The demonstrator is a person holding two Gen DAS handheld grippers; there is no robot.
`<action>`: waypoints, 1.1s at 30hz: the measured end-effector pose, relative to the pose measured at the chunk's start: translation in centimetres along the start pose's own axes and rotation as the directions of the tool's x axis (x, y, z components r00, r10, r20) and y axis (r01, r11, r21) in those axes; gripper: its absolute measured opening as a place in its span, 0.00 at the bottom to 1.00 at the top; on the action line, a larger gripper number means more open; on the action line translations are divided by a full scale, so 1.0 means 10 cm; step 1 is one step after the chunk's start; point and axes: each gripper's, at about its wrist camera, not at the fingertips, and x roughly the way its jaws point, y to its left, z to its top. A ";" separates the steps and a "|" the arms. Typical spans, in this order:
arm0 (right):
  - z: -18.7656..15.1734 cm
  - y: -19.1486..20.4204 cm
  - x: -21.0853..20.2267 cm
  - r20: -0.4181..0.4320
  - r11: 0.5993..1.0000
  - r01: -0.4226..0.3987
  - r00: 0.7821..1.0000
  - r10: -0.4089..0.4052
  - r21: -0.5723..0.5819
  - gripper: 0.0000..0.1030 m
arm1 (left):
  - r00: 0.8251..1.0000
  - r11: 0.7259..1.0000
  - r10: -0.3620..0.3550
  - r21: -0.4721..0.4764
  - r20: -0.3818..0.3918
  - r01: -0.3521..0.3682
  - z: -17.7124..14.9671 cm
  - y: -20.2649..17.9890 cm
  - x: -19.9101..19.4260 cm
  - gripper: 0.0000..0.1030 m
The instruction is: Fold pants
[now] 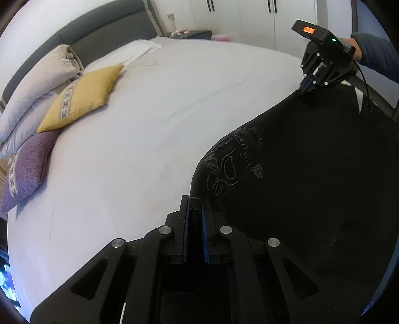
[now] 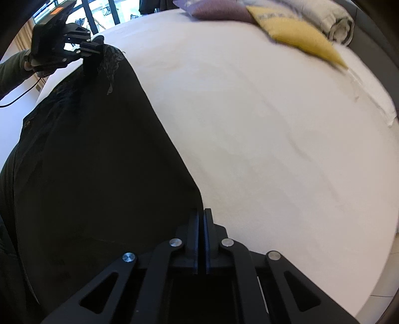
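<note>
Two grippers clenched on the black embroidered fabric pants (image 1: 299, 174): left gripper (image 1: 195, 202) lower centre, right gripper (image 2: 202, 211) likewise, over the white-sheeted bed (image 1: 162, 112). Thin corner pinches could slip and skew the fold.

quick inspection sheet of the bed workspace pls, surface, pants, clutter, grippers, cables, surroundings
surface: bed sheet, pale, a few faint creases, mostly bare.
job's things: black pants, embroidered design showing, held at two edge points and partly lifted off the sheet.
clutter: yellow cushion, purple cushion and rolled duvet along the bed's side near the grey headboard.
grippers: left gripper shut on the pants' edge; right gripper shut on another edge of the pants.
cables: black cable hangs from the right gripper over the pants; another trails from the left gripper.
surroundings: white wardrobe doors, dark nightstand, windows on the far side.
</note>
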 end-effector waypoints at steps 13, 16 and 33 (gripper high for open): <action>-0.25 1.14 -0.91 0.134 0.963 0.257 0.960 -0.246 -0.077 0.04 | 0.994 1.000 0.022 -0.008 0.106 -0.022 -0.32 -0.57 -1.17 0.07; -0.32 1.60 -0.80 0.140 0.957 0.282 0.952 -0.271 -0.062 0.04 | 0.995 1.000 0.022 0.012 0.095 -0.023 -0.61 -0.92 -1.33 0.07; -0.98 2.93 -0.49 0.085 0.910 0.408 0.912 -0.402 -0.075 0.04 | 1.000 0.999 0.020 -0.039 0.017 -0.019 -1.94 -2.19 -1.44 0.07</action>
